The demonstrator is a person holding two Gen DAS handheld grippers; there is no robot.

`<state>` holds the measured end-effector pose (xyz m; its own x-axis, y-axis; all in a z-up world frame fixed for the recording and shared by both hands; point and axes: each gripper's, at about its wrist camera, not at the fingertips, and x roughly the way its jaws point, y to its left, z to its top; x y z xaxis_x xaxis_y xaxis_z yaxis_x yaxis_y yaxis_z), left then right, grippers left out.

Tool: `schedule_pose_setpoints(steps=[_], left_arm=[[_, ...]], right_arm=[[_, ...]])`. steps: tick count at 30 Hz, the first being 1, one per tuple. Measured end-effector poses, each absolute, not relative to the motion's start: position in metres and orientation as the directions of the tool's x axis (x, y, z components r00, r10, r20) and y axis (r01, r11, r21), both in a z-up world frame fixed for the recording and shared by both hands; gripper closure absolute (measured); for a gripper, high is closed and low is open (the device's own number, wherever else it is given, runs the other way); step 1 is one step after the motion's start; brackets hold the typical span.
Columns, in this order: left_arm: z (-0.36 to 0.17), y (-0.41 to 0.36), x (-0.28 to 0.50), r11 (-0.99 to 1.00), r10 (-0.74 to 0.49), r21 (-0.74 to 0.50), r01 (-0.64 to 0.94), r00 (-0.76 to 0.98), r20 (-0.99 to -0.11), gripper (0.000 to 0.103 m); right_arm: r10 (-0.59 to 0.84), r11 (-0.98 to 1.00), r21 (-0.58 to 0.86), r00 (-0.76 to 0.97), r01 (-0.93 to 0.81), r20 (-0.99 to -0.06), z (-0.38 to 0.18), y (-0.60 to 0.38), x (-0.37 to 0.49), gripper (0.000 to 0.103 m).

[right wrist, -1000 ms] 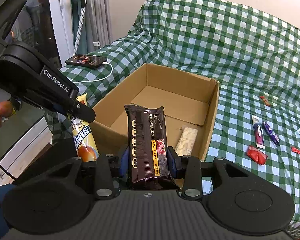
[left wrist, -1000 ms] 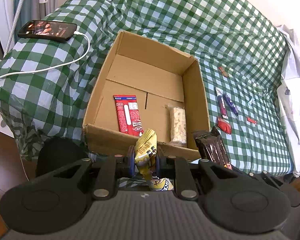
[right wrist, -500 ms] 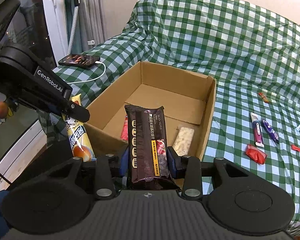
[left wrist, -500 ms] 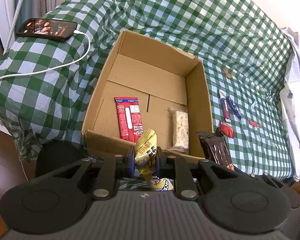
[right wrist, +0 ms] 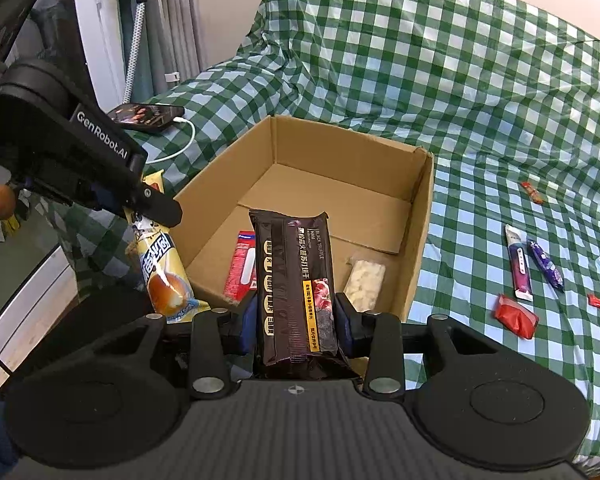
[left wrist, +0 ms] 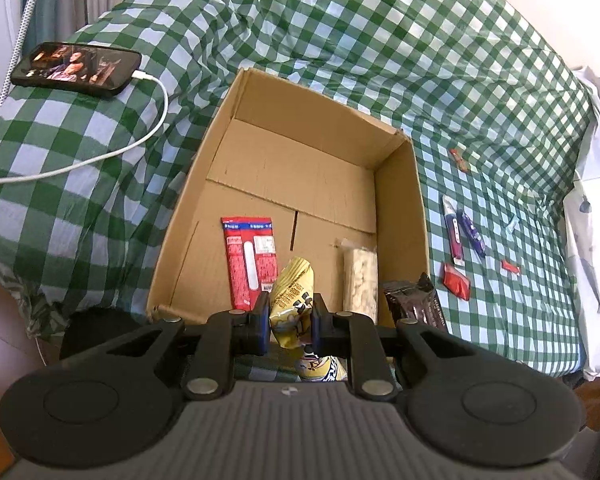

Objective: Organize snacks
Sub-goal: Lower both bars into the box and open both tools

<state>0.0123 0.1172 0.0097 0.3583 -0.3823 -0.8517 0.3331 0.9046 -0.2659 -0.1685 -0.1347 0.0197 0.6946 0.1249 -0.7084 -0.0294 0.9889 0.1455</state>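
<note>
We see our left claw (left wrist: 287, 320) clamped on a yellow snack bag (left wrist: 293, 300), its pads pinching the bag near the upper end while the rest hangs below. In the right wrist view the same bag (right wrist: 165, 268) dangles just outside the near left corner of the cardboard box (right wrist: 420, 240). Our right claw (right wrist: 296, 320) grips a dark brown cracker pack (right wrist: 294, 280), which stands upright between the pads.

Compared with a second ago, both claws have come closer to the box: its near wall now sits lower in both views, and the yellow bag's tip overlaps the box floor (left wrist: 324, 184) instead of the front edge. In the left wrist view the brown pack (left wrist: 414, 300) shows just beside the box's right wall, nearer it than before. The grips themselves look unchanged.

Inside the box lie a red packet (left wrist: 250, 256) and a pale clear-wrapped bar (left wrist: 359, 276), apart from each other and in the same places as before. On the green checked cloth (left wrist: 480, 80) to the right of the box lie a red wrapper (left wrist: 456, 286), a purple-and-white stick (left wrist: 453, 226), a dark blue stick (left wrist: 473, 234) and two small red sweets (left wrist: 510, 267), none of them moved. A phone (left wrist: 76, 68) on its white cable (left wrist: 148, 136) rests left of the box.
</note>
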Motion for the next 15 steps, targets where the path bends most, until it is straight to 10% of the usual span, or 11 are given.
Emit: schedule_pose_setpoints(steps=[15], left_arm=[[-0.02,0.084,0.08,0.916,-0.355,-0.252,0.312,0.34,-0.871,0.082]], right_arm=[[0.129,0.987,0.163,0.657,-0.009,-0.743,-0.01,-0.148,-0.105,0.062]])
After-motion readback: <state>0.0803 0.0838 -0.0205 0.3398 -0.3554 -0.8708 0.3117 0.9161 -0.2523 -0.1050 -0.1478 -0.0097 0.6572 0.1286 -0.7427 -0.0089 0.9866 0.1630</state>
